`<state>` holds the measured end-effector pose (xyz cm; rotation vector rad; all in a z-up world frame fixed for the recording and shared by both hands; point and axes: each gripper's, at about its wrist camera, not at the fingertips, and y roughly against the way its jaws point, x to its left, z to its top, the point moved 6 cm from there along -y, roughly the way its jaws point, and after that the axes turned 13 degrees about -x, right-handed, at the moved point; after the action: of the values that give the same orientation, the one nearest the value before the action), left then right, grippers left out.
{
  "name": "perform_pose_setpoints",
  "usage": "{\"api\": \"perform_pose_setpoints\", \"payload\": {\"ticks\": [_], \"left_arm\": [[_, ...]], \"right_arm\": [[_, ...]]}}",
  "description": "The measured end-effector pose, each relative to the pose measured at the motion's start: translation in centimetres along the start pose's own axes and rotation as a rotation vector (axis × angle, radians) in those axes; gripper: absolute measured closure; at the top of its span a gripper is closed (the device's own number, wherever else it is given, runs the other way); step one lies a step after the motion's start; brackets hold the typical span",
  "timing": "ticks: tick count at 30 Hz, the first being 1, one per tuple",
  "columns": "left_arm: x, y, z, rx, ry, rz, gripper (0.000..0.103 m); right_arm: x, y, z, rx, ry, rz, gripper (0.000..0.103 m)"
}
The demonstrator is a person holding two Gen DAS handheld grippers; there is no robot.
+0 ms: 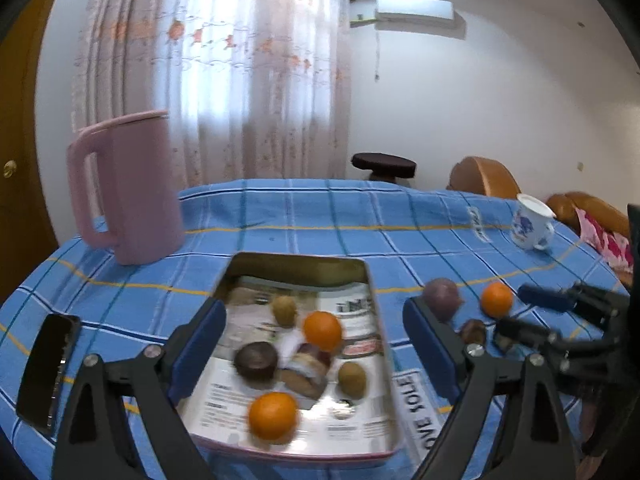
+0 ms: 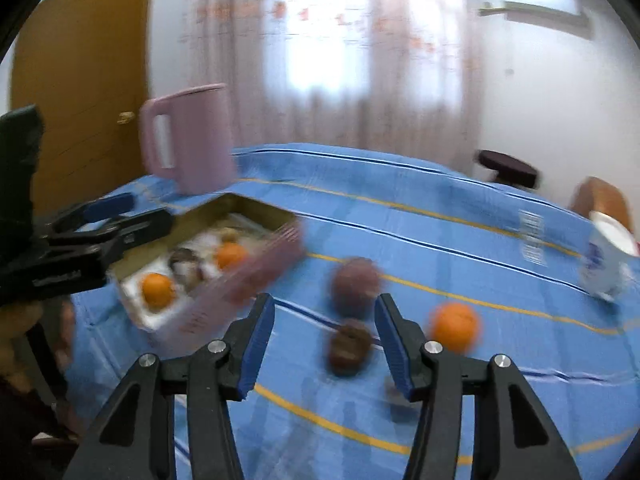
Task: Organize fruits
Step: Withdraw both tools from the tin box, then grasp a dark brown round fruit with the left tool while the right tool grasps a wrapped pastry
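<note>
The left tool (image 1: 316, 344) is held wide open over the tin (image 1: 298, 264), nothing gripped; oranges (image 1: 273, 417) are seen inside it. The right tool (image 2: 324, 340) is spread apart, empty, around a dark fruit (image 2: 349, 350) on the surface (image 2: 440, 216). Beyond, another orange (image 2: 455, 326) is seen.

Right wrist view smeared by motion: I can't make out dark fruit (image 2: 349, 346) between my right gripper (image 2: 324, 344) pads, nor purplish fruit (image 2: 354, 280) at 12 o'clock from it. Mug (image 2: 606, 260) cut by edge at 3 o'clock. Left wrist view: left gripper (image 1: 314, 354) fingers hide tin (image 1: 300, 260) side walls; phone (image 1: 46, 368) clipped at 9 o'clock; small brown fruit (image 1: 473, 330) half hidden behind pad.
</note>
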<state>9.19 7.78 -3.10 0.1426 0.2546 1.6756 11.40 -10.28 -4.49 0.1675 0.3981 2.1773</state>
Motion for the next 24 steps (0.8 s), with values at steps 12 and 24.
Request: {"api": "perform_pose_setpoints", "payload": {"ticks": [12,24], "left_arm": [[-7.0,-1.5,-1.4,0.064,-0.074,-0.109,0.010],[-8.8,-2.7,-1.8,0.095,-0.093,-0.126,0.010]], "right_arm": [[-5.1,-0.4,-2.7,0.108,-0.066,-0.103,0.047],[-4.4,-2.5,-4.5,0.207,-0.103,-0.043,0.068]]}}
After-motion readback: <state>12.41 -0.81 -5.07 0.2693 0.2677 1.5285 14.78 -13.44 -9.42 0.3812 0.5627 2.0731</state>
